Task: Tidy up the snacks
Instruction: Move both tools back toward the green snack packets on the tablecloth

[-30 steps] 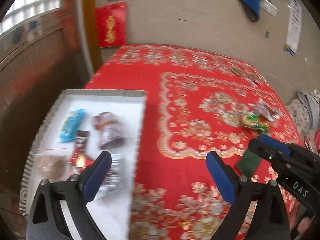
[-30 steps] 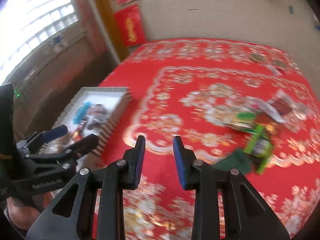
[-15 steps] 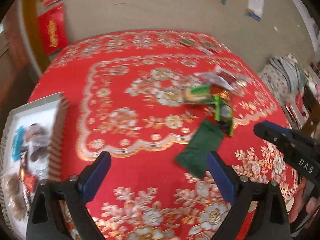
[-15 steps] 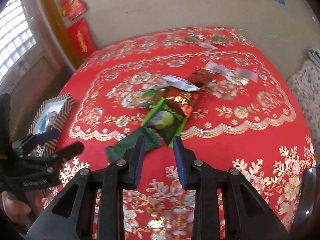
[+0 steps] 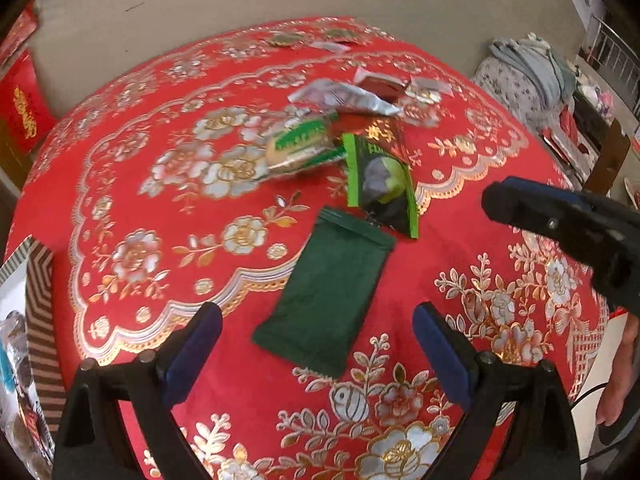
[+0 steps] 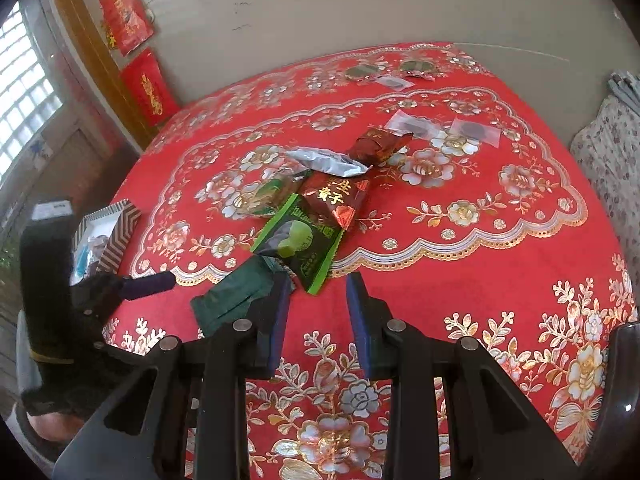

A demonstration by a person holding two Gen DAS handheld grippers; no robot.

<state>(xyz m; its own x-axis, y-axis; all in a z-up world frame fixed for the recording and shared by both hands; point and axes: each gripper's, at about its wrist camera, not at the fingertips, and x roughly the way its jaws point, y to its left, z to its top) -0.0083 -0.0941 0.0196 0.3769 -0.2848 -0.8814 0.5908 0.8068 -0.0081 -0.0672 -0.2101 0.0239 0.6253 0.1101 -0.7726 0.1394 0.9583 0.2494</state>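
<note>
Two hand-held grippers empty: left hand-held gripper [image 5: 316, 330] wide over dark green packet [image 5: 326, 294], right hand-held gripper [image 6: 318, 300] narrower beside it

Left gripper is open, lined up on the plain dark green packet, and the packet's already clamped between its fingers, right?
Not clamped. In the left wrist view the left gripper is open and lined up, but the plain dark green packet lies flat on the red tablecloth, clear of both fingers.

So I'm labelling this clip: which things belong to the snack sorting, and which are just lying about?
Job:
dark green packet
black and green packet
silver packet
red packet
striped tray
left hand-held gripper, open

Lying about:
red wall hangings
folded cloth pile
</note>
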